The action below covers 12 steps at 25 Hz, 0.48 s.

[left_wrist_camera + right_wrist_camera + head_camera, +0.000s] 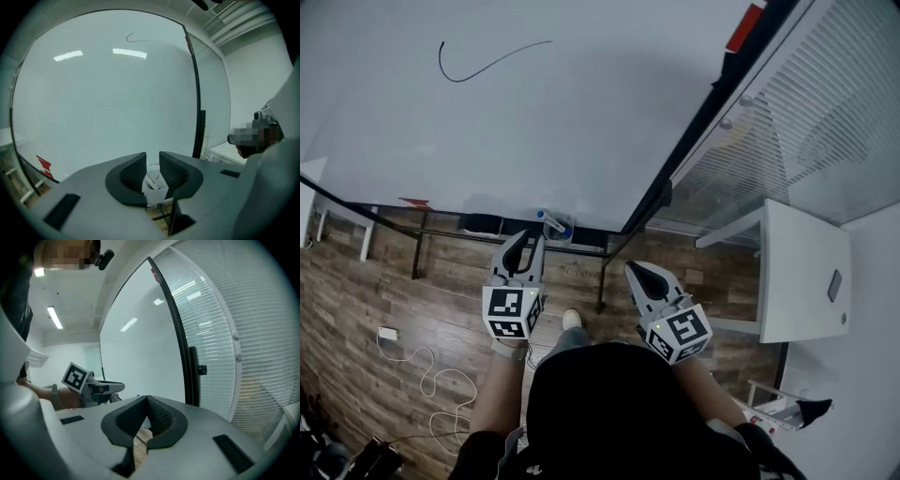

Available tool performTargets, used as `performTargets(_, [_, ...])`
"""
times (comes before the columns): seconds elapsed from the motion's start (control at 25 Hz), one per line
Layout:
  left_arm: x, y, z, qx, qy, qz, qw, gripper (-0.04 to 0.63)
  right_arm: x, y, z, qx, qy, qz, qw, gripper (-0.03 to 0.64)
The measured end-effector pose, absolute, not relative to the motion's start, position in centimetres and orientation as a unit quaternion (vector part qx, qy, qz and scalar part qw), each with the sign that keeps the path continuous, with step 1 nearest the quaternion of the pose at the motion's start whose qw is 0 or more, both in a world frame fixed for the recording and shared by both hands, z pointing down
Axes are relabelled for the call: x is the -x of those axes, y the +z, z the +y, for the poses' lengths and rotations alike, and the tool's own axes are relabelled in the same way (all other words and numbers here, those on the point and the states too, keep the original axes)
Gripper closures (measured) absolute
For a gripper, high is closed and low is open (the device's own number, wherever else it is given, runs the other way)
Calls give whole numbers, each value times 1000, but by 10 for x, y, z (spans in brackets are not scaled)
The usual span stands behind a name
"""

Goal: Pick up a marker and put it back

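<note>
A small white holder cup point(558, 228) hangs on the lower rail of the whiteboard point(534, 131), and a blue-capped marker point(542, 216) sticks out of it. My left gripper point(525, 241) points at the cup from just short of it. In the left gripper view the left gripper point(152, 157) is open, and the cup point(153, 185) with markers in it shows through the gap beyond the pads, which hold nothing. My right gripper point(635, 270) hangs to the right, away from the cup. In its own view the right gripper point(146, 399) is shut and empty.
A curved black line point(487, 64) is drawn on the board. The black board frame point(694, 131) runs diagonally, with window blinds point(806, 122) behind it. A white table point(802, 272) stands at right. A white cable point(431, 375) lies on the wooden floor at left.
</note>
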State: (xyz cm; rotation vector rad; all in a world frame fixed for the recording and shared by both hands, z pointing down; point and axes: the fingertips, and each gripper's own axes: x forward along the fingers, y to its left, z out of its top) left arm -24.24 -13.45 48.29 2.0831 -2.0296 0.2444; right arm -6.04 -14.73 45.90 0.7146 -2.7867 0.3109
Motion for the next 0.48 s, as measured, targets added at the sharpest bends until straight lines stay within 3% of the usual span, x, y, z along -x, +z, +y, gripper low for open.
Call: performTargets(0.48, [200, 459, -82, -684, 89, -718, 97, 504, 58, 445, -123, -172, 96, -974, 114, 589])
